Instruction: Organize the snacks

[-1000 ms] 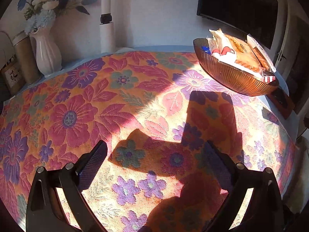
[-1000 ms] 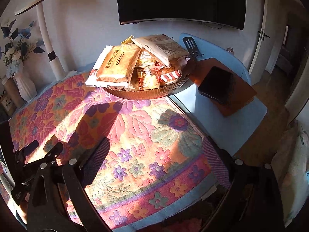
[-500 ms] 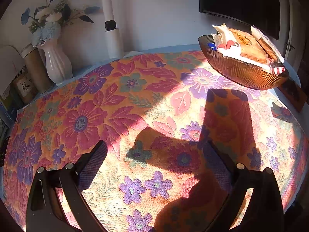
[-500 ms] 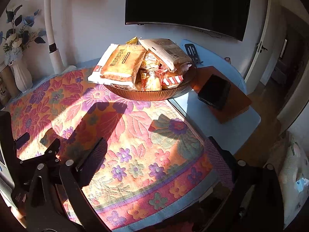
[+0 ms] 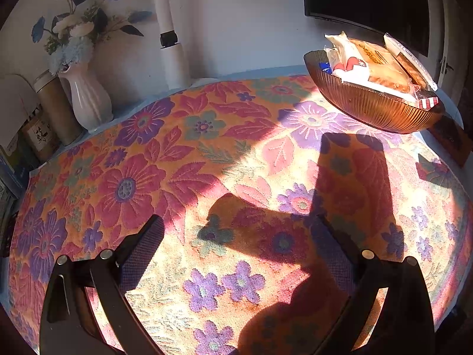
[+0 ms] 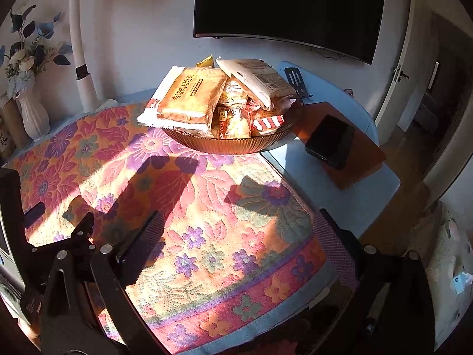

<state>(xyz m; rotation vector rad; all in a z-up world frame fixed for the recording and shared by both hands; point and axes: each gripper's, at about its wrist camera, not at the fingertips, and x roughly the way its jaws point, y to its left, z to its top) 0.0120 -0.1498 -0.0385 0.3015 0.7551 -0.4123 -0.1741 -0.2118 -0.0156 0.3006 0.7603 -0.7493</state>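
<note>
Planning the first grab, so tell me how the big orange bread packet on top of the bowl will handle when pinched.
The orange bread packet looks puffy and film-wrapped, so probably light and squashy. Its glossy film may slip in the tool. It overhangs the amber bowl, so lifting it might shift neighbouring packets.

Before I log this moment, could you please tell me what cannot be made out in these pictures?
- Snacks low in the amber bowl: right wrist view, covered by the large bread packet and others; left wrist view, hidden by the bowl's wall.
- Jar label: left wrist view, shaded and too small to read.
- Table's near edge: both views, behind the open grippers' fingers.
</note>
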